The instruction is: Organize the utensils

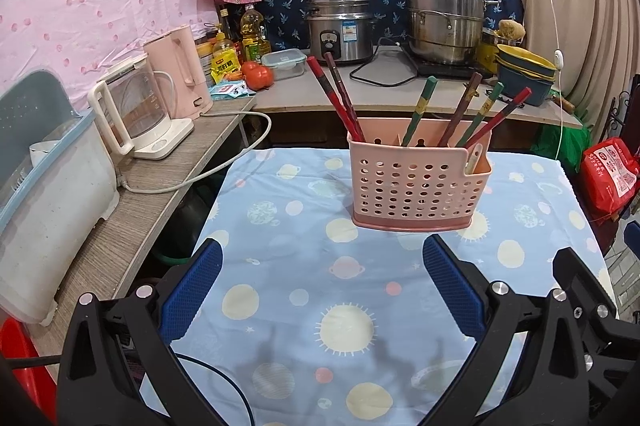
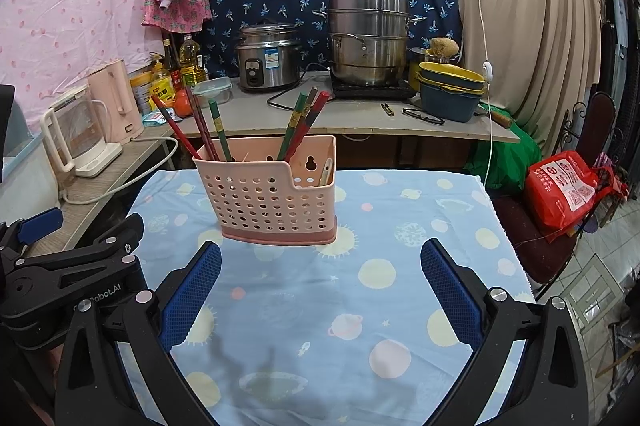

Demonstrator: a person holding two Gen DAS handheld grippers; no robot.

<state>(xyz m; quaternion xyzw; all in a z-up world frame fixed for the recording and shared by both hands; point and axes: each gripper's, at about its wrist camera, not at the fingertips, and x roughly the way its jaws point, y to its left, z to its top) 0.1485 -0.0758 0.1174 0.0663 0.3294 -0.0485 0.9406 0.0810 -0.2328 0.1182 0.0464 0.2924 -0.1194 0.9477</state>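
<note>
Nearest in the left wrist view, the left gripper (image 1: 322, 258) hangs over the planet-print tablecloth (image 1: 280, 306) with its blue pads (image 1: 192, 290) spread wide, grasping nothing and touching nothing. The right gripper (image 2: 320, 258) is the same in its own view: fingers far apart, empty, above the cloth. The left gripper also shows at 9 o'clock in the right view, beside the table edge.

Farther out, at 12 o'clock from the left gripper and slightly toward 1, stands the pink perforated utensil holder (image 1: 418, 181), upright on the cloth. From the right gripper it sits toward 11 o'clock (image 2: 272, 201). Red, brown and green chopsticks (image 1: 340, 97) lean out of it, two at its left end and the others toward the middle and right; a pale utensil handle (image 1: 474, 157) rests in its lower right compartment.

Beyond the table, a counter carries a rice cooker (image 1: 342, 27), a stacked steel steamer pot (image 1: 444, 15) and, at 10 o'clock, two kettles (image 1: 152, 93).
</note>
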